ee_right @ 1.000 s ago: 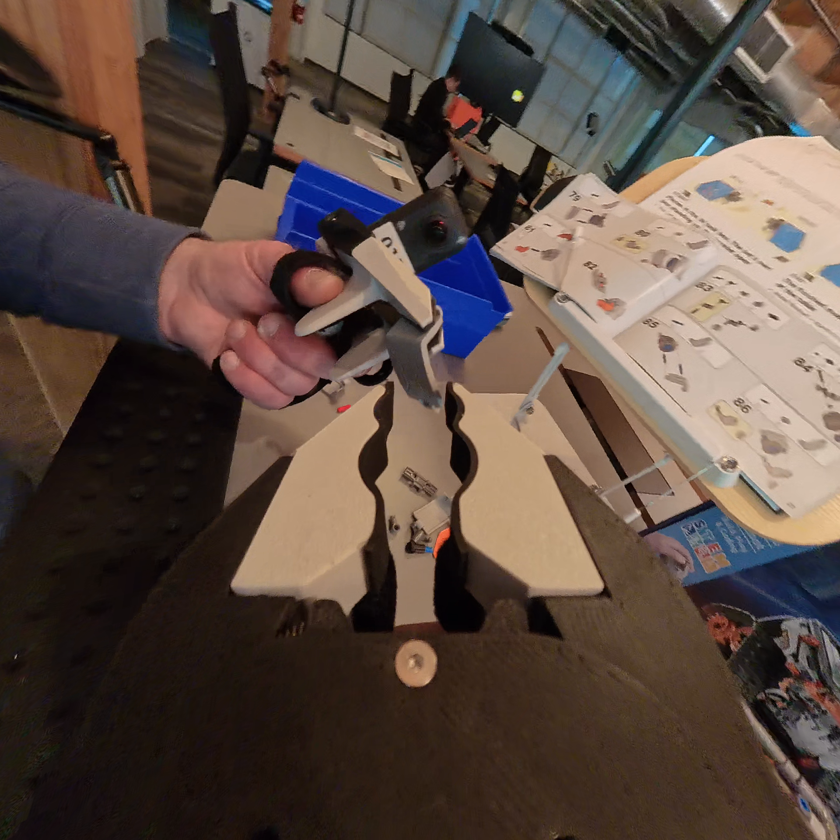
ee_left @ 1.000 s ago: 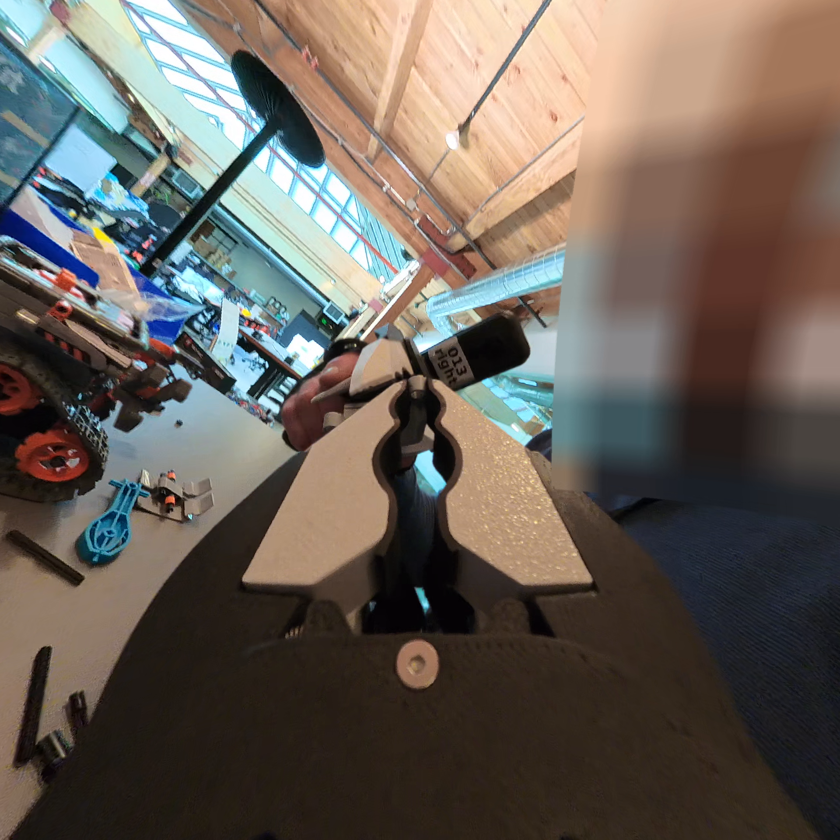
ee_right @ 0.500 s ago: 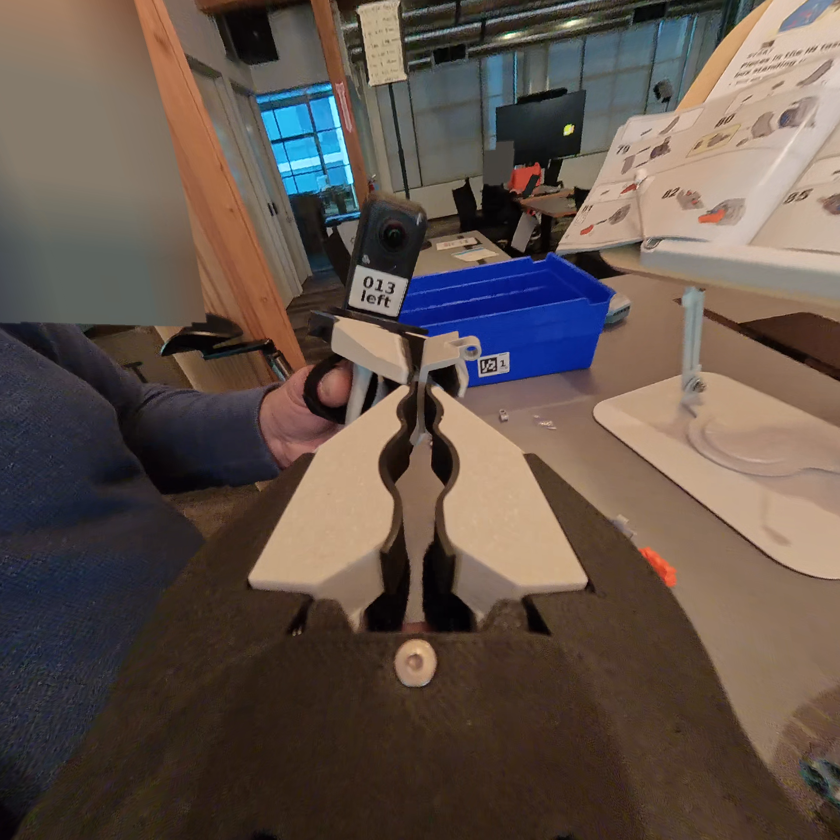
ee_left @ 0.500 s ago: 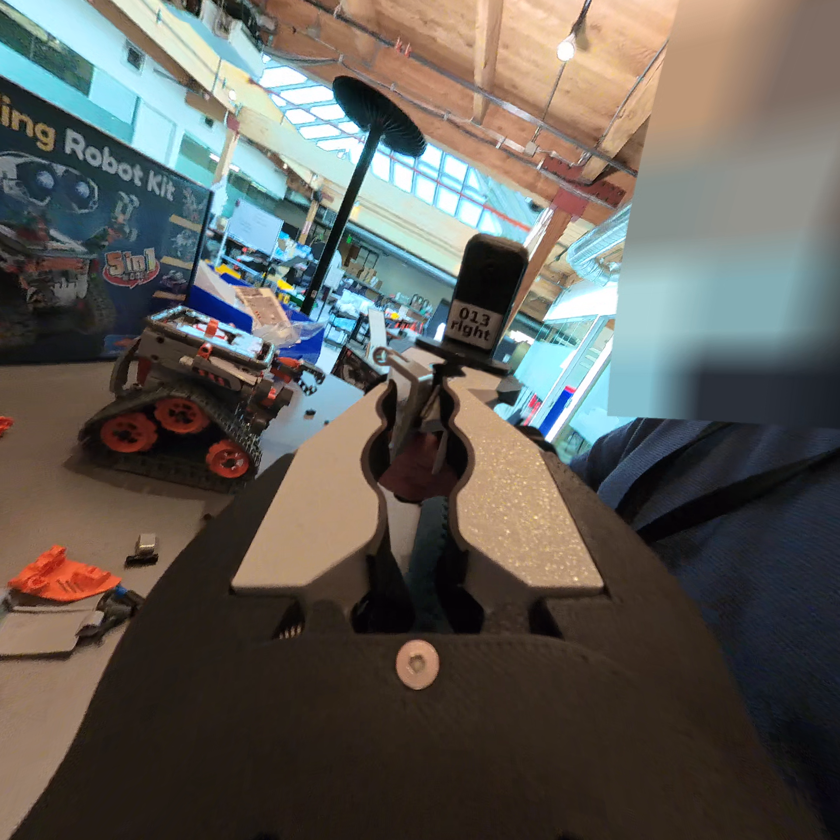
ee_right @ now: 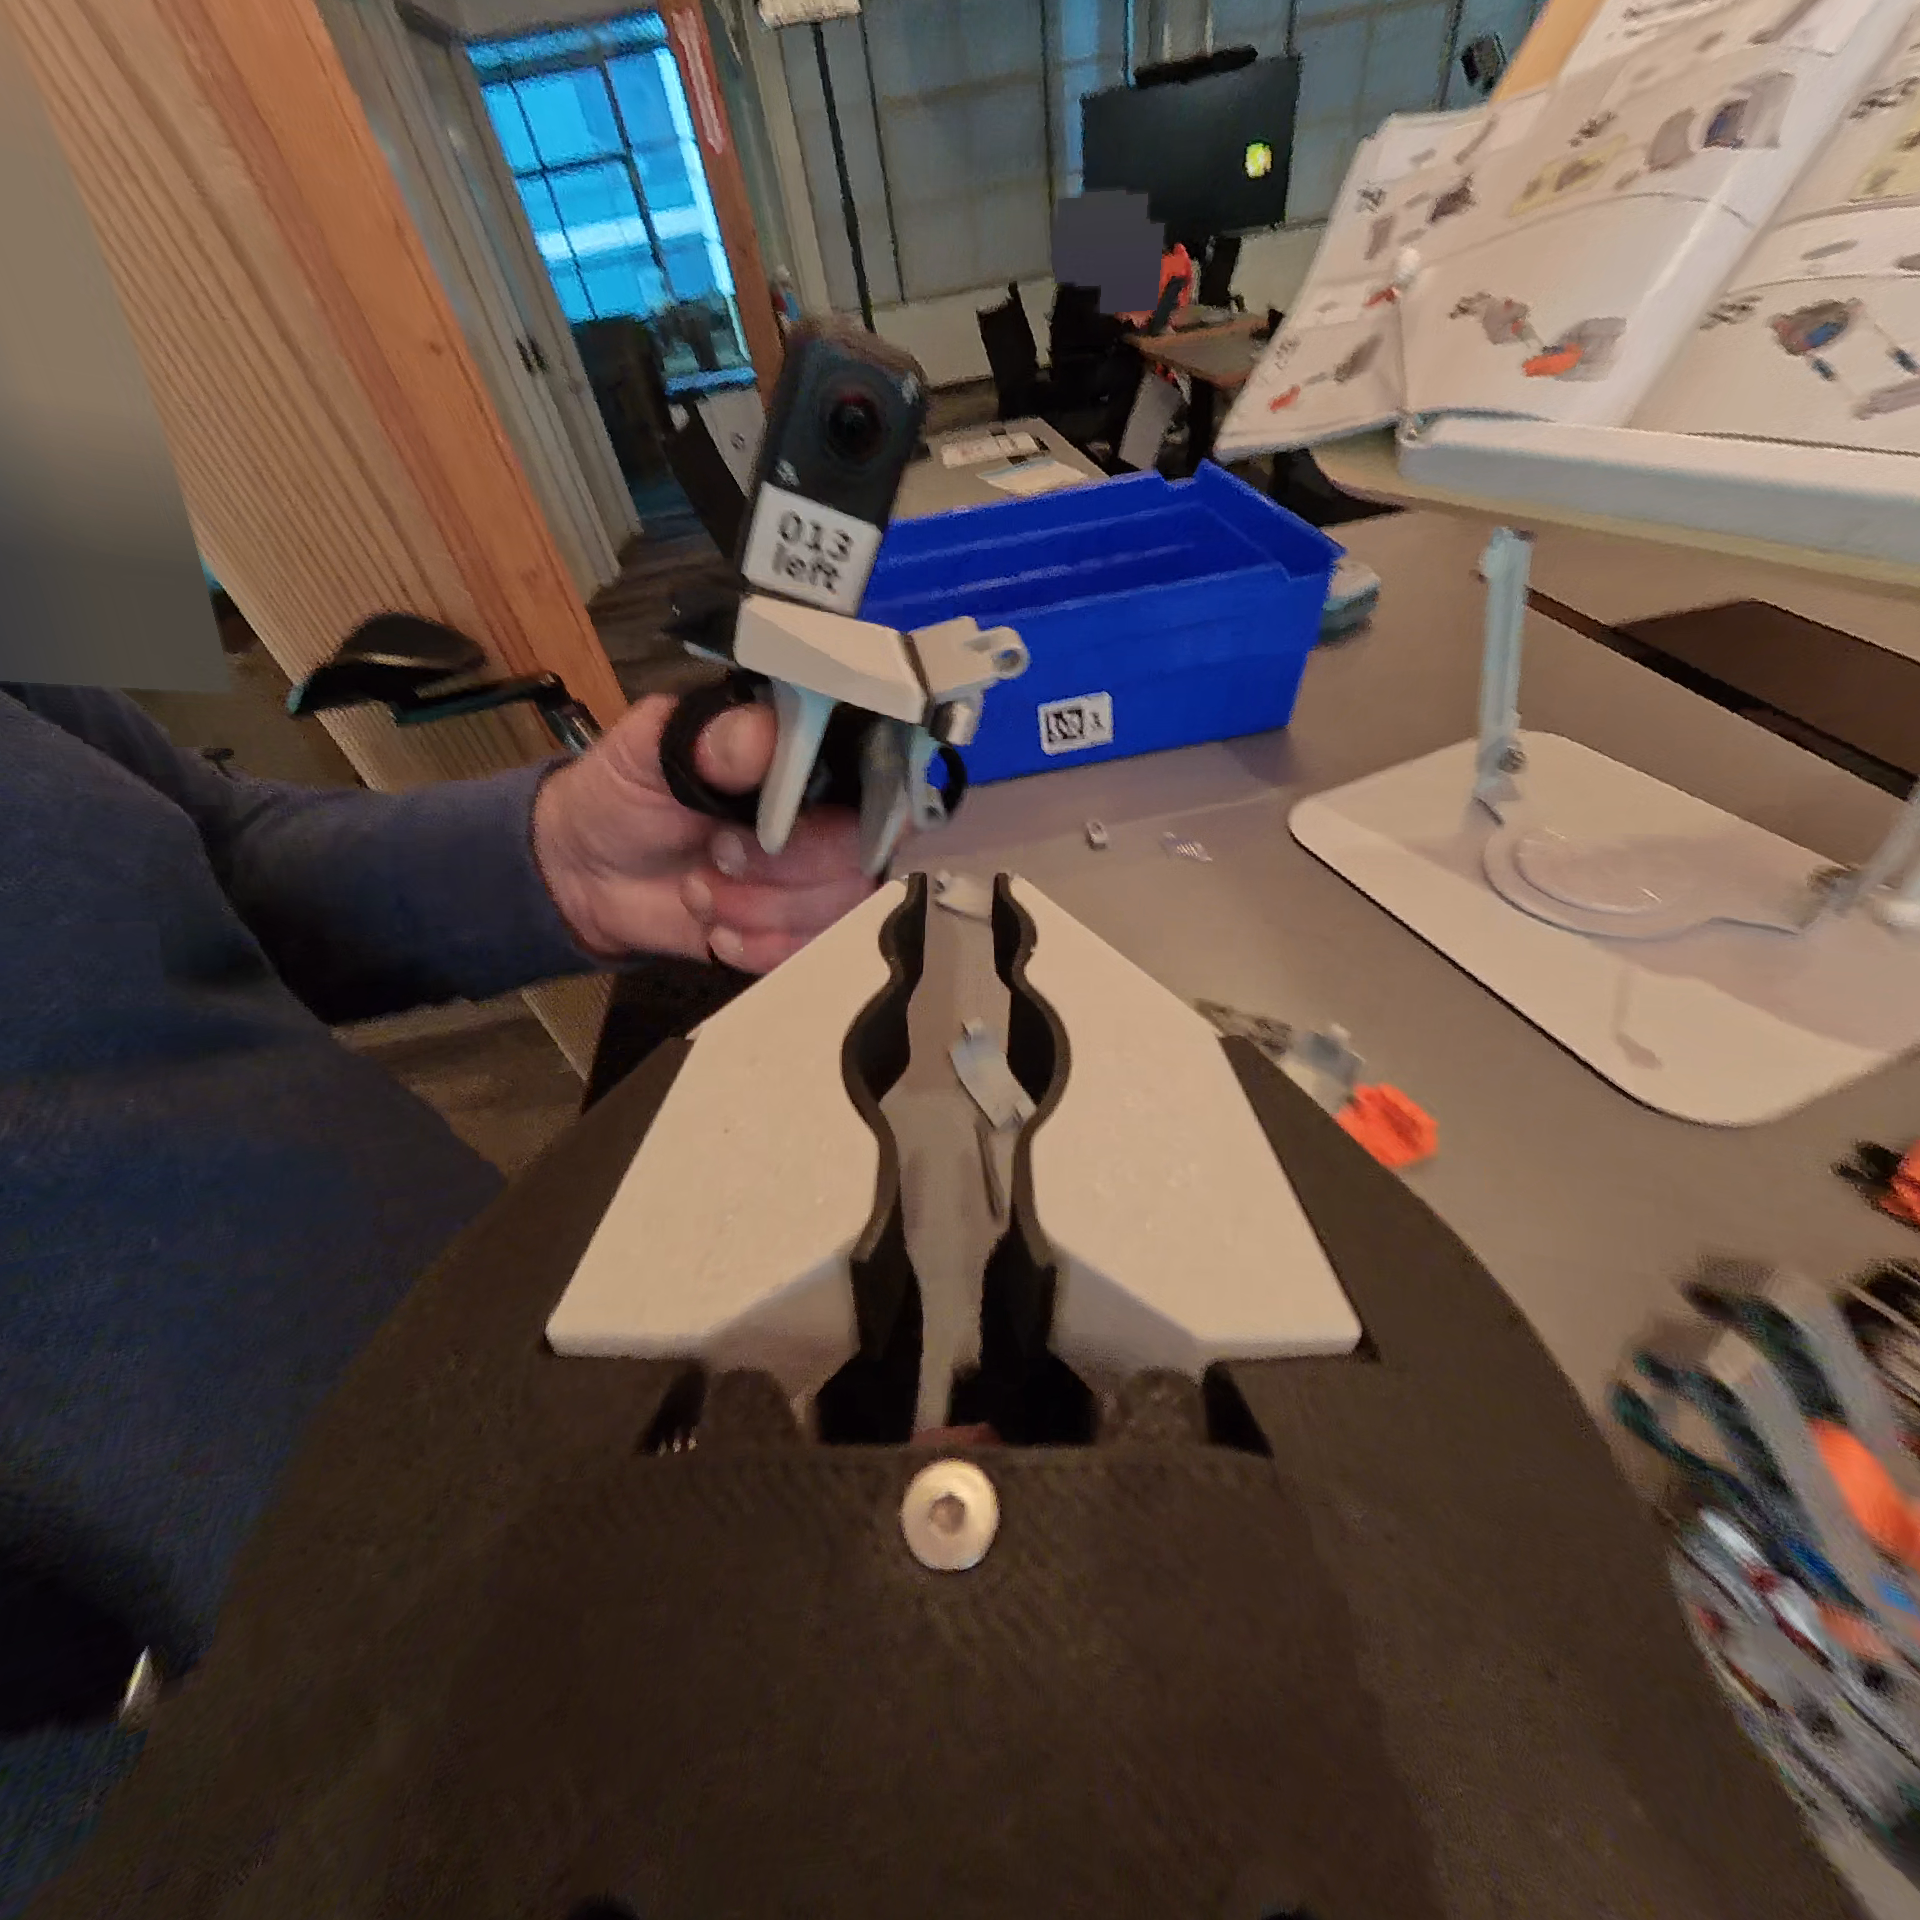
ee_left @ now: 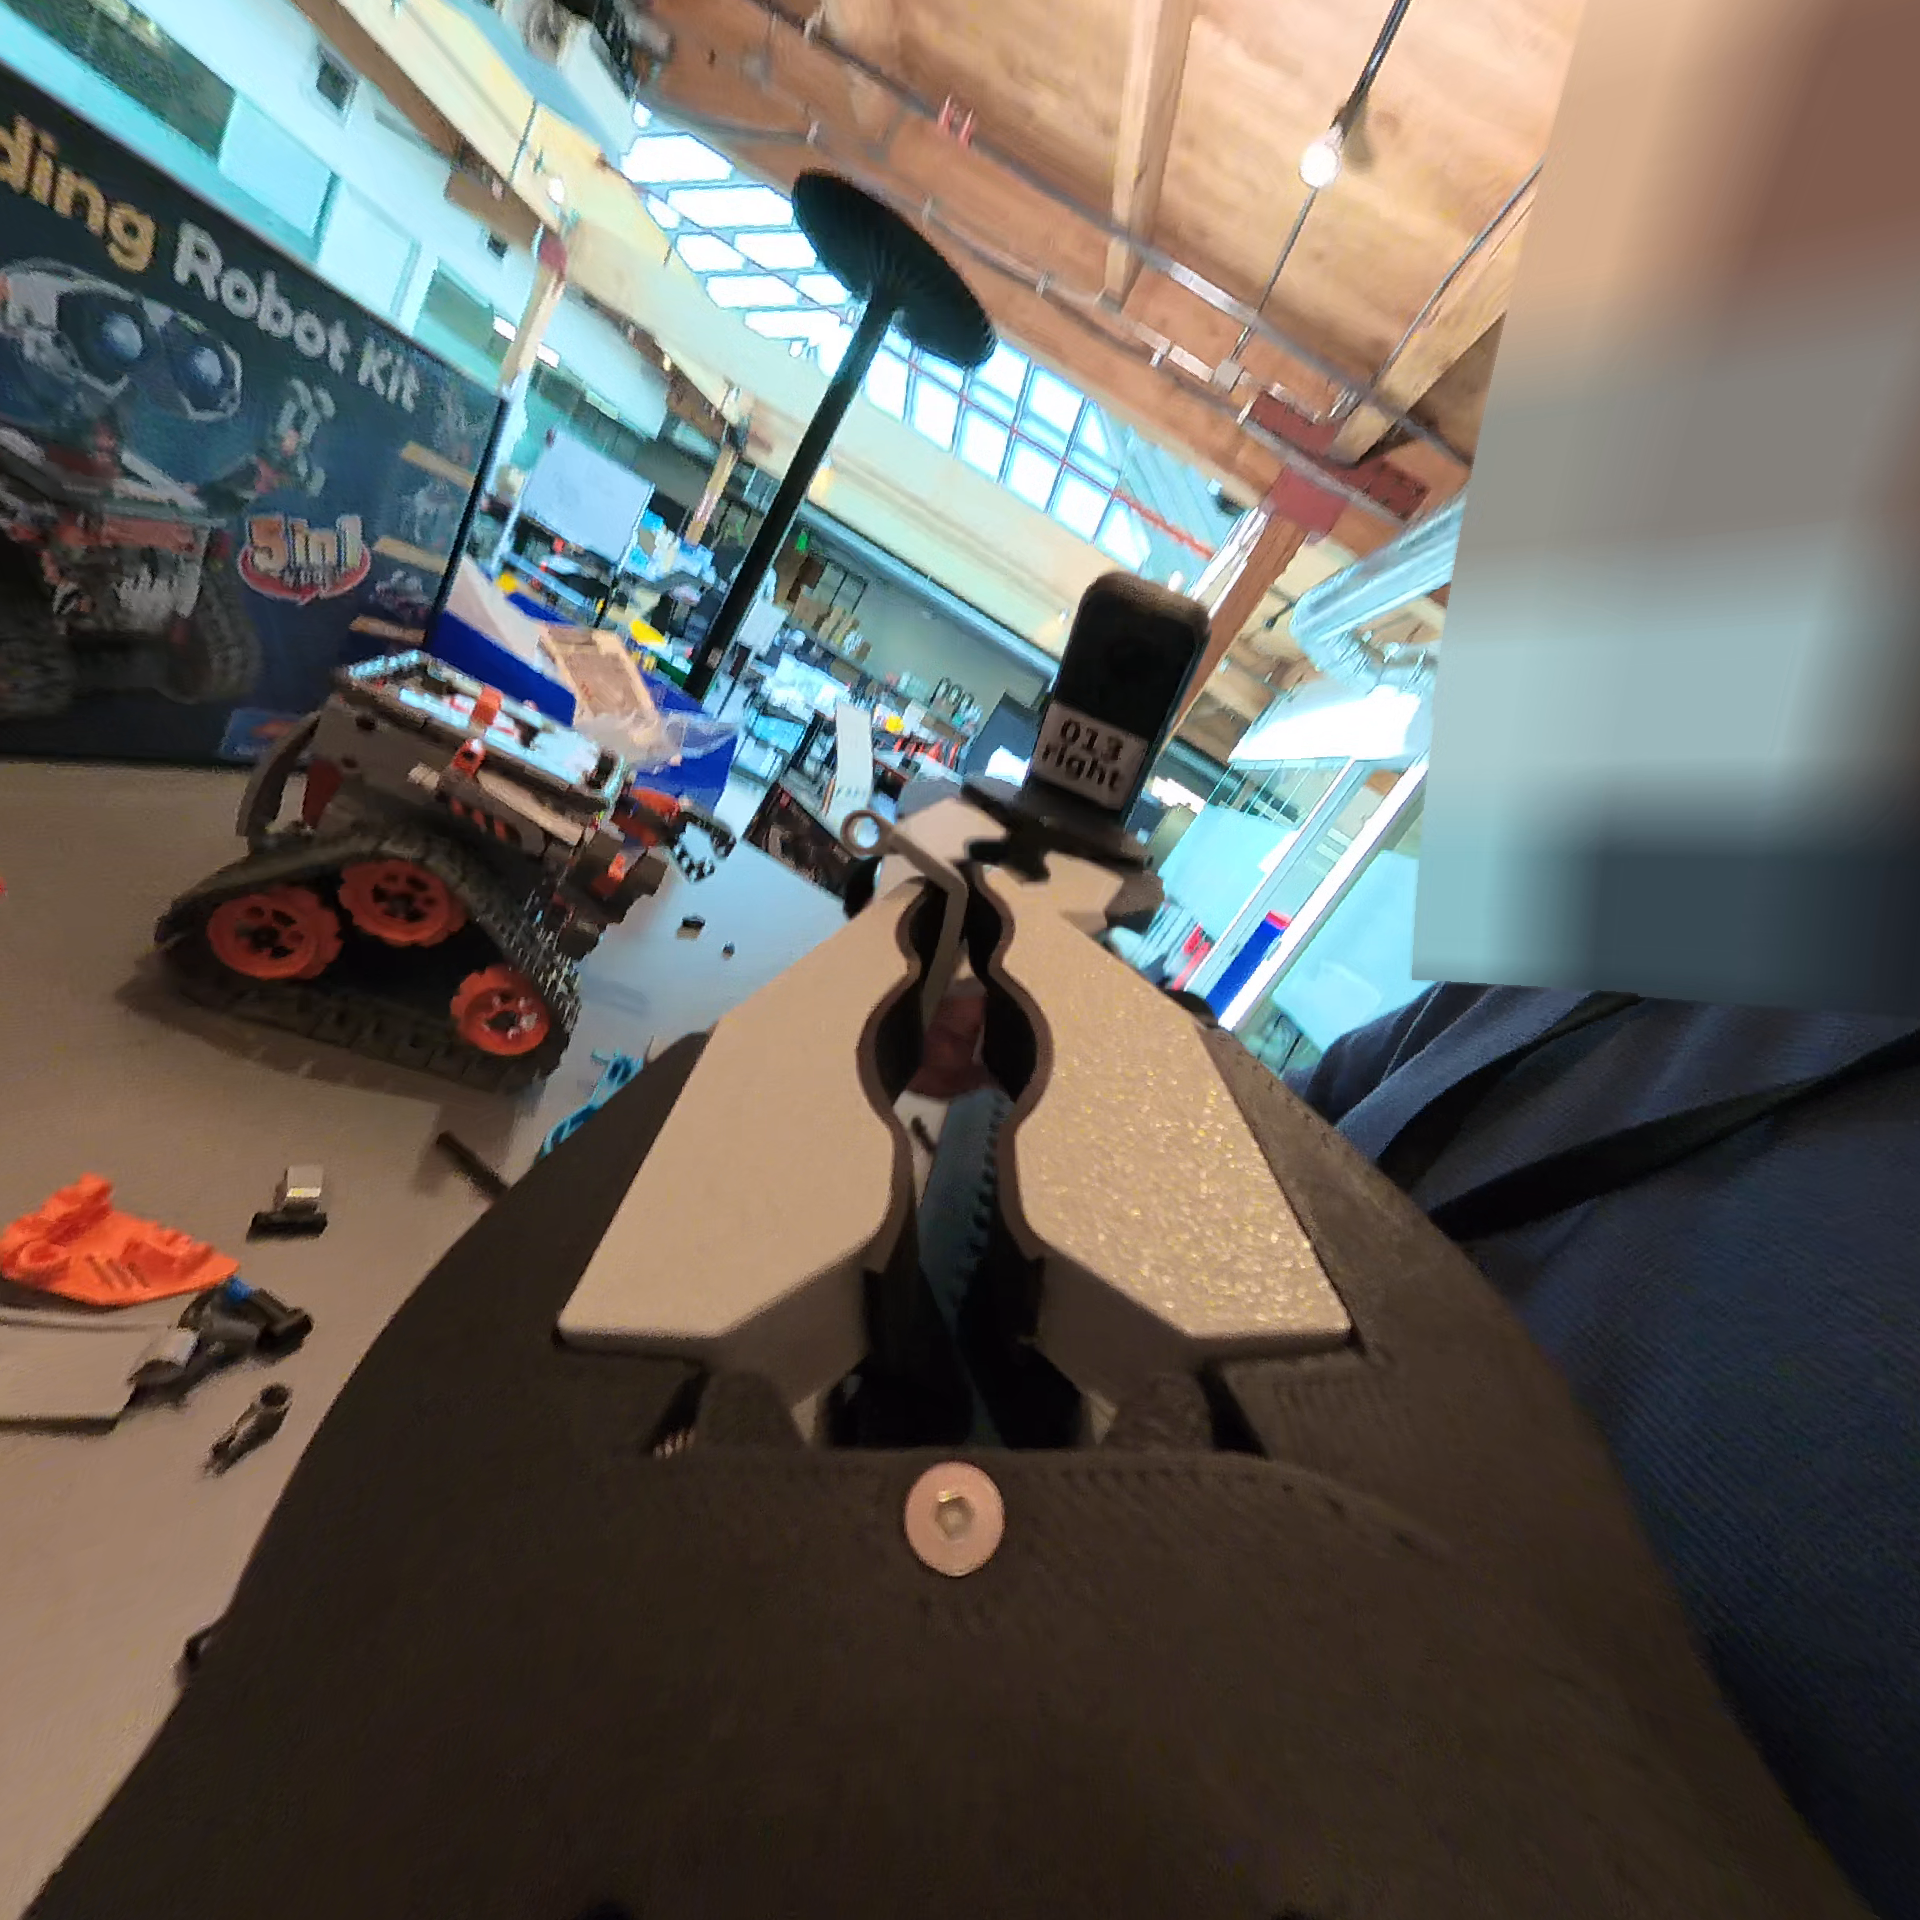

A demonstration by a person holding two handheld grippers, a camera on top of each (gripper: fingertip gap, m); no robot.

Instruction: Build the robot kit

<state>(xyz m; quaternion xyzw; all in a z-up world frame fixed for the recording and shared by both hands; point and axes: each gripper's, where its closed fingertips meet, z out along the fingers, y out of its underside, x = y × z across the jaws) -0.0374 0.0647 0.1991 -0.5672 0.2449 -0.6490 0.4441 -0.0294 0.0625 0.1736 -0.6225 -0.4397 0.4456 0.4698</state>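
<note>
My two grippers face each other above a grey table [ee_right: 1351, 831]. In the left wrist view my left gripper [ee_left: 951, 883] has its jaws a little apart and empty; the right gripper [ee_left: 1039, 831] with its black camera sits just beyond the tips. In the right wrist view my right gripper [ee_right: 958, 883] is open and empty over small grey parts [ee_right: 987, 1081] on the table. A hand [ee_right: 665, 831] holds the left gripper [ee_right: 836, 790] just up and left of my right tips, its fingers apart.
A tracked toy vehicle with orange wheels [ee_left: 395, 914] stands on the table before a kit box [ee_left: 156, 499]. An orange part [ee_left: 94, 1236] and small black pieces lie nearby. A blue bin [ee_right: 1091, 603], an instruction book on a stand [ee_right: 1610, 260] and an orange piece [ee_right: 1387, 1127] are on the right. Left and right tips are no more than a few centimetres apart. Both grippers' tips are roughly 20 centimeters from the orange piece [ee_right: 1387, 1127]. It turns up in the left wrist view [ee_left: 84, 1241] as well.
Both grippers levelled out from a tilted pose. The left gripper now sits up and left of my right tips instead of in line with them. My right jaws opened wider.
</note>
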